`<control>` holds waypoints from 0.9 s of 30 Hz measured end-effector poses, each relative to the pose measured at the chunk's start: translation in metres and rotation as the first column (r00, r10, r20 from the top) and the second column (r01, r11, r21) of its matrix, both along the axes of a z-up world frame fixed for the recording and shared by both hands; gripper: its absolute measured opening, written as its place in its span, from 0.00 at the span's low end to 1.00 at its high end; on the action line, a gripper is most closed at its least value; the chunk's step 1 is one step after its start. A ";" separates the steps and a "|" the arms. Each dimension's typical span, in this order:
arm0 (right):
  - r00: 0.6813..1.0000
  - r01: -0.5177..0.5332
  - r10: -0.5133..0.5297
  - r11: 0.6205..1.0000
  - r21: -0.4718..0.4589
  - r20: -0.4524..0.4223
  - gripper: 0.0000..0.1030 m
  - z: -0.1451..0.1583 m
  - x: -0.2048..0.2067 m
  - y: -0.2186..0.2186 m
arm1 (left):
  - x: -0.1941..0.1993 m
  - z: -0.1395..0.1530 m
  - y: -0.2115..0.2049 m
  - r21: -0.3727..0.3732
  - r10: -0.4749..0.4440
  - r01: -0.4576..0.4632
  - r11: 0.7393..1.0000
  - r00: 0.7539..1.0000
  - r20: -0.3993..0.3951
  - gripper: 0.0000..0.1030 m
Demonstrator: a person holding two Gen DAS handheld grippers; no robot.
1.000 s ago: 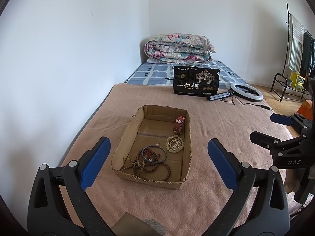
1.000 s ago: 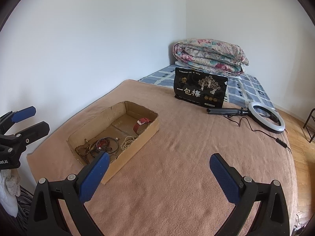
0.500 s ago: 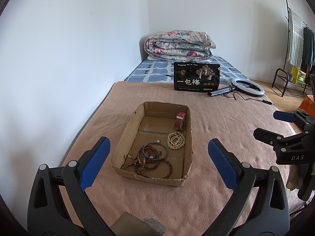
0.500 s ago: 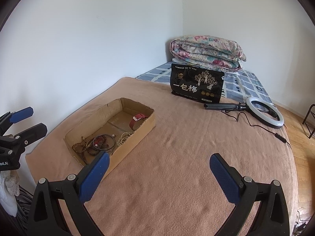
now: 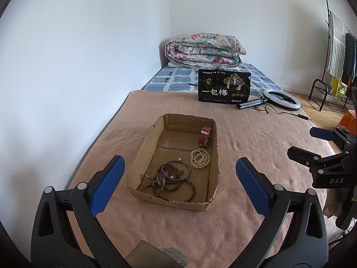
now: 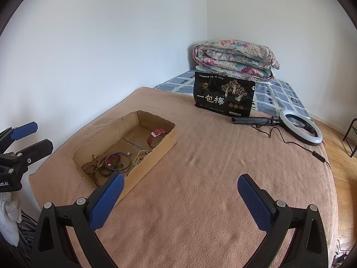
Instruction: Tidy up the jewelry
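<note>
A shallow cardboard box [image 5: 139,154] [image 6: 156,156] lies on the tan blanket. Inside it are a red watch strap [image 5: 204,136] [image 6: 156,136], a coil of pale beads [image 5: 200,158] [image 6: 140,156], a dark bangle [image 5: 176,170] [image 6: 118,161] and a tangle of brown beads [image 5: 171,187] [image 6: 93,167]. My left gripper [image 5: 178,174] hovers open just short of the box's near edge, holding nothing. My right gripper [image 6: 180,189] stands open over bare blanket to the right of the box. Each gripper also shows at the edge of the other's view.
A black snack bag [image 5: 224,86] [image 6: 224,93] stands at the back of the blanket [image 6: 200,167]. A ring light on a folded tripod [image 5: 281,100] [image 6: 301,129] lies beside it with a trailing cable. A folded floral quilt [image 5: 204,50] sits in the corner. The wall runs along the left.
Both views have drifted slightly, and the box now sits a little higher in the frames. Both grippers stay open and the jewelry in the box has not moved.
</note>
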State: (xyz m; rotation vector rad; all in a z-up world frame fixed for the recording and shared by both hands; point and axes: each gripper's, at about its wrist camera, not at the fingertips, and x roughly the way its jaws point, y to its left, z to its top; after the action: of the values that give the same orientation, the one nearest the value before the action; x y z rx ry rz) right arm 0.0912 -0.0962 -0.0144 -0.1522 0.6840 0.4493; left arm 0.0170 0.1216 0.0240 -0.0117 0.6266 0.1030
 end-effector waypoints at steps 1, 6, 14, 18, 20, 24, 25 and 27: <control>1.000 0.000 0.000 1.000 0.000 -0.001 1.00 0.000 0.000 0.000 | 0.000 0.000 0.000 -0.001 -0.001 0.001 1.000 1.000 -0.001 0.98; 1.000 -0.001 0.001 1.000 0.000 -0.003 1.00 -0.001 0.001 0.001 | 0.003 -0.007 0.000 -0.006 0.003 -0.003 1.000 1.000 -0.011 0.99; 1.000 -0.002 0.002 1.000 0.000 -0.003 1.00 0.000 0.000 0.001 | 0.001 -0.016 0.000 0.004 0.007 -0.007 1.000 1.000 -0.016 0.98; 1.000 -0.002 0.002 1.000 0.000 -0.005 1.00 -0.001 0.000 0.001 | 0.001 -0.015 -0.001 0.002 0.010 -0.010 1.000 1.000 -0.014 0.98; 1.000 -0.002 0.002 1.000 0.000 -0.006 1.00 -0.003 0.000 0.002 | 0.000 -0.017 -0.001 0.003 0.014 -0.014 1.000 1.000 -0.012 0.98; 1.000 -0.002 0.002 1.000 0.001 -0.007 1.00 -0.004 -0.001 0.002 | -0.001 -0.018 -0.001 0.005 0.012 -0.012 1.000 1.000 -0.013 0.98; 1.000 -0.002 0.002 1.000 0.000 -0.008 1.00 -0.004 0.000 0.002 | -0.001 -0.019 -0.001 0.009 0.013 -0.013 1.000 1.000 -0.012 0.98; 1.000 0.001 -0.001 1.000 0.003 -0.010 1.00 -0.006 -0.001 0.001 | -0.001 -0.018 -0.001 0.006 0.015 -0.015 1.000 1.000 -0.012 0.98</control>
State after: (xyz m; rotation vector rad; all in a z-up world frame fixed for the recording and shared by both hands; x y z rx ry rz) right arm 0.0902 -0.0952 -0.0207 -0.1474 0.6932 0.4505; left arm 0.0163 0.1211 0.0063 -0.0102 0.6379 0.1197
